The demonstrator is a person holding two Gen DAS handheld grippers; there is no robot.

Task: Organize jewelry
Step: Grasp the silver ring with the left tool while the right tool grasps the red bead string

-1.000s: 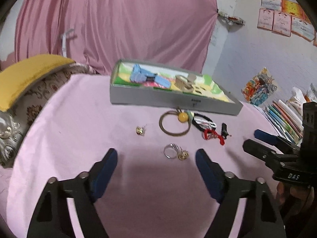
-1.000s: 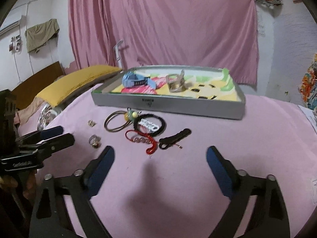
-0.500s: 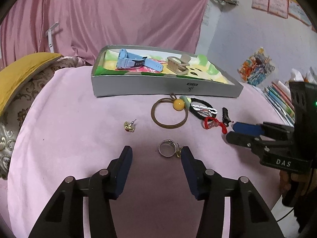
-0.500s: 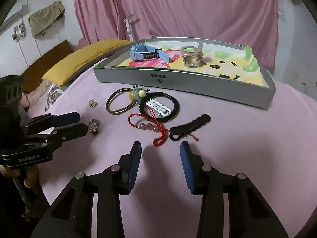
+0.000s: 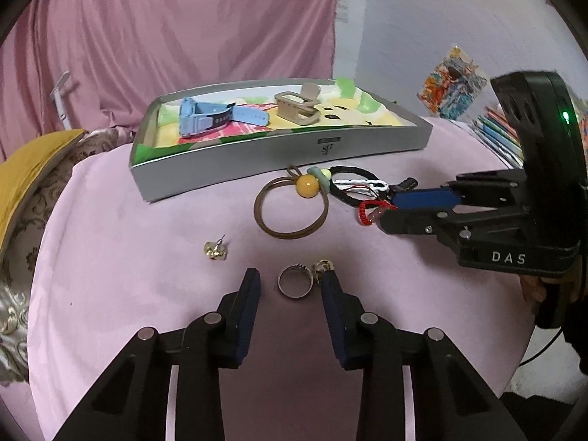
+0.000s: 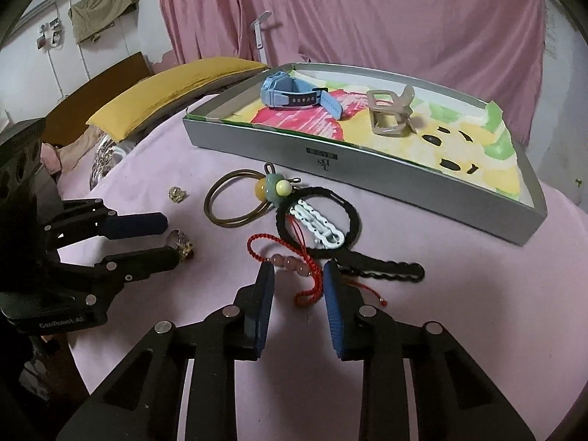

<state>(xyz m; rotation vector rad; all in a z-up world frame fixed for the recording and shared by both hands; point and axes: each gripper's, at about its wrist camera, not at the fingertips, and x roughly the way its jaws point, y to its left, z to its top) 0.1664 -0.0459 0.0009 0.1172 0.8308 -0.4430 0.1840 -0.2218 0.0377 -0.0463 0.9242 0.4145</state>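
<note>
changed: both sets of fingers have just been closing, wide a second ago, narrow now; each hand crept in on its piece
left fingers: left gripper [image 5: 290, 283] apart by a narrow gap, silver ring [image 5: 295, 286] lying between the tips, no pad pressing it as far as I can see
left extras: gold stud [image 5: 322, 266] touching the ring, right at the right-hand fingertip; second gold earring [image 5: 215, 249] off beyond the left-hand finger, apart
right fingers: right gripper [image 6: 298, 275] also narrowly apart, red cord bracelet [image 6: 290, 261] with pink beads crossing between the tips, not clamped yet
ahead of right fingers: black hair tie [image 6: 319, 226] with white clip, brown hair tie [image 6: 237, 202] with beads, black strip [image 6: 382, 270] just past the right-hand finger
target: grey box [image 6: 367, 169] beyond everything on the pink tabletop [image 5: 110, 257]; blue watch [image 6: 294, 92] and beige clip [image 6: 391, 114] already inside
stage: judged pre-grasp on both sides, nothing lifted
risk left: ring is flat and thin, pads could slide over it or pinch the stud instead, flicking one away
risk right: cord looks tangled under the black hair tie, lifting may drag neighbours; only a loose strand may get caught and slip
</note>
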